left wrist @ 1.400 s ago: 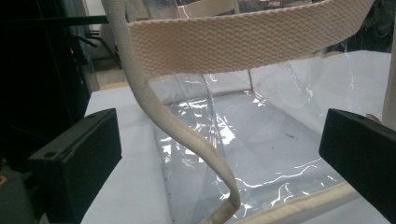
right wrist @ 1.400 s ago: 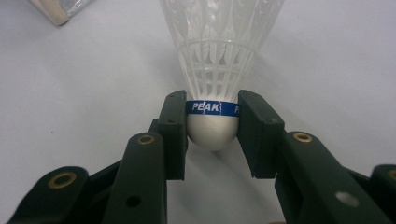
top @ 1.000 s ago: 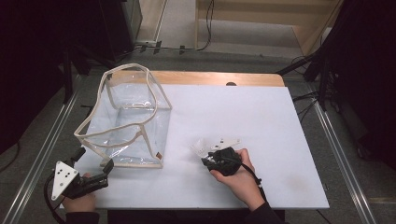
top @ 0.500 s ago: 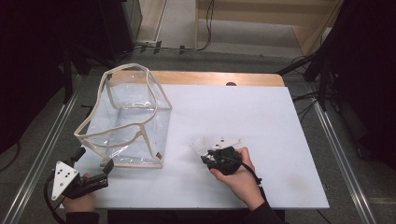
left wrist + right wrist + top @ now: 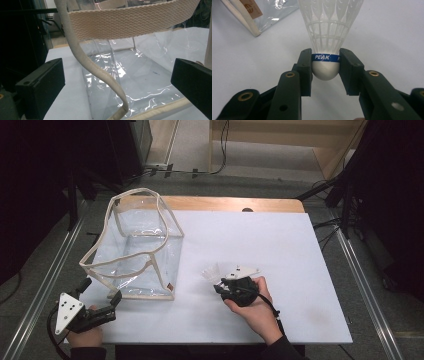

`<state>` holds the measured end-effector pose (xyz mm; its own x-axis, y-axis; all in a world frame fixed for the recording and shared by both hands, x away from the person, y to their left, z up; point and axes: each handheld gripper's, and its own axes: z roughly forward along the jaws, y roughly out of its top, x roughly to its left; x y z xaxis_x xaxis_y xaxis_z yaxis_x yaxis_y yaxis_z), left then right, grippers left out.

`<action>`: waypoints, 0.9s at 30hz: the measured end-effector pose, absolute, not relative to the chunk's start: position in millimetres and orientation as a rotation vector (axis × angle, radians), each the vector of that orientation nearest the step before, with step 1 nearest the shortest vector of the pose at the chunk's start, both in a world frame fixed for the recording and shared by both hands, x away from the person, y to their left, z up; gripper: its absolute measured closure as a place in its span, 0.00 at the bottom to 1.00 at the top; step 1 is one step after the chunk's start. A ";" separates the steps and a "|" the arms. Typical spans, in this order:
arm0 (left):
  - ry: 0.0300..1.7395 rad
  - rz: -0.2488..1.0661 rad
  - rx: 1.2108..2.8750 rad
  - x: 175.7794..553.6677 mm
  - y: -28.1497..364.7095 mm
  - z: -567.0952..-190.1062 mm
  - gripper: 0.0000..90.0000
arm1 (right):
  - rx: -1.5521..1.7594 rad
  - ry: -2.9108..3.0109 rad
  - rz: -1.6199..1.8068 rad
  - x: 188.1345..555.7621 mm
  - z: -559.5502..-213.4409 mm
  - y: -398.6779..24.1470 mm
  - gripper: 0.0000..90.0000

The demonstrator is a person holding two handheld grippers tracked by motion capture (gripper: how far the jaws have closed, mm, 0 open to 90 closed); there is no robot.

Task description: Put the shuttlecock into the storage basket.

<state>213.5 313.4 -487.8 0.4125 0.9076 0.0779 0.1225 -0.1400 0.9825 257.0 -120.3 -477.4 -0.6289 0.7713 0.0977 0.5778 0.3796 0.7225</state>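
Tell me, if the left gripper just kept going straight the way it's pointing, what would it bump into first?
Most likely the clear bag: the left gripper has open jaws either side of its cream-trimmed rim, which hangs right ahead. Depth is hard to judge, but that rim looks the first contact.

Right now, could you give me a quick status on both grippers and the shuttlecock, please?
Right gripper shut on shuttlecock at its cork. Left gripper open at clear bag, strap between jaws, unpressed. White table between them bare.
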 end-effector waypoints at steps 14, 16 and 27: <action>0.938 0.893 1.569 213.6 313.2 -487.9 0.00 | 1.167 2.369 1.128 257.7 -471.7 -119.0 0.70; 0.939 0.894 1.569 213.6 313.3 -487.8 0.00 | 1.162 2.365 1.131 258.0 -470.8 -118.8 0.70; 0.938 0.894 1.570 213.7 313.3 -487.8 0.00 | 1.142 2.344 1.154 259.0 -463.9 -117.3 0.70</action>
<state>213.7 313.3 -487.8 0.4129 0.9074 0.0785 0.1224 -0.1406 0.9825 259.0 -117.3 -463.9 -0.6439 0.7607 0.0821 0.5291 0.3652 0.7660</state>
